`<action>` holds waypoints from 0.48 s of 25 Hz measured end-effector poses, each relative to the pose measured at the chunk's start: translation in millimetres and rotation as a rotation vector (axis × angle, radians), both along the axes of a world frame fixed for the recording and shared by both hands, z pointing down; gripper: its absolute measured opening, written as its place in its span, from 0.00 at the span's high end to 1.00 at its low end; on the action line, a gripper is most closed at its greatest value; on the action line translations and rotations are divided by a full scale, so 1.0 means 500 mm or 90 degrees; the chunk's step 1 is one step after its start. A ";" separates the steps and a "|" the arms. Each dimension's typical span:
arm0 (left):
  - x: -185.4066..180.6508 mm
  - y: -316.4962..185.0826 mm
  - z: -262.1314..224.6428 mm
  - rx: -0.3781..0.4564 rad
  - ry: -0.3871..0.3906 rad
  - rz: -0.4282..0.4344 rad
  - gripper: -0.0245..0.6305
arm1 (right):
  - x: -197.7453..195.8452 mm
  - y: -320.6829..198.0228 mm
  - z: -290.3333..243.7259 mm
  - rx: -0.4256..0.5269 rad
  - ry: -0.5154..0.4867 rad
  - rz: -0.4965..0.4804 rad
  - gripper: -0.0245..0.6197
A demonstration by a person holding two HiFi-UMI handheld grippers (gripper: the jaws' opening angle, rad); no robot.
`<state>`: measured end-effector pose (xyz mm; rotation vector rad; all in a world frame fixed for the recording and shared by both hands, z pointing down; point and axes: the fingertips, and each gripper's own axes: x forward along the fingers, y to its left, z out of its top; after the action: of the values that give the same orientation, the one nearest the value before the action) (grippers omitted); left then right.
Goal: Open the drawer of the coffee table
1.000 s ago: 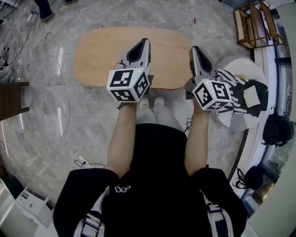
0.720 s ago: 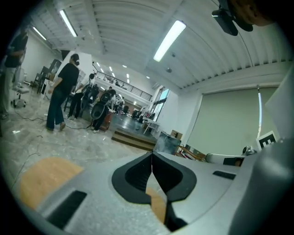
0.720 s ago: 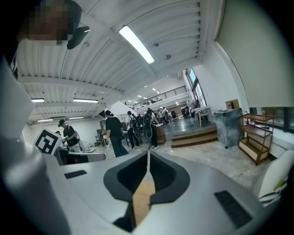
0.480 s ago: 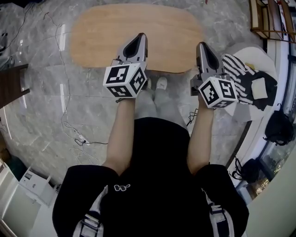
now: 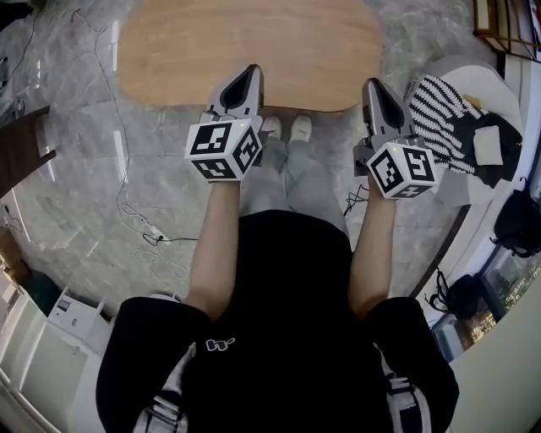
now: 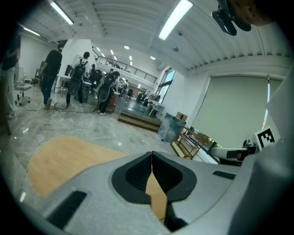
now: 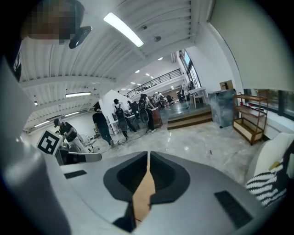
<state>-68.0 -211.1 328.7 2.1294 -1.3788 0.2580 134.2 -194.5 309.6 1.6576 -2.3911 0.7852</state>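
Observation:
The coffee table [image 5: 279, 46] has a light wooden oval top and lies ahead of me in the head view; its top also shows in the left gripper view as the coffee table [image 6: 64, 156]. No drawer shows from above. My left gripper [image 5: 248, 74] hangs over the table's near edge, jaws shut with nothing between them, as the left gripper [image 6: 151, 153] confirms. My right gripper [image 5: 373, 84] hovers near the table's right near corner, also shut and empty; only a sliver of tabletop shows between the jaws of the right gripper [image 7: 148, 155].
A round white side table [image 5: 507, 93] with a striped black-and-white cloth [image 5: 439, 106] stands at the right. A wooden rack [image 5: 507, 25] is at the far right. Cables [image 5: 139, 216] trail over the marble floor. My feet [image 5: 285, 128] stand by the table's near edge. People stand far behind.
Both grippers have sunk lower and drawn back toward the table's near edge. The head view has shifted, so the table now sits higher in the picture. Jaws stayed shut.

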 end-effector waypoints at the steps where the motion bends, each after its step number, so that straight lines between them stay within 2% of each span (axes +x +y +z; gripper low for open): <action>1: -0.002 0.007 0.015 -0.008 -0.005 0.004 0.95 | 0.002 0.005 0.013 -0.007 0.002 -0.001 0.93; 12: -0.054 0.102 0.207 -0.111 -0.059 0.044 0.95 | 0.001 0.087 0.188 -0.100 0.031 -0.031 0.93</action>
<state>-95.0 -160.3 432.0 2.0445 -1.2855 0.4910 134.6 -150.8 403.4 1.5339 -2.2642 0.8891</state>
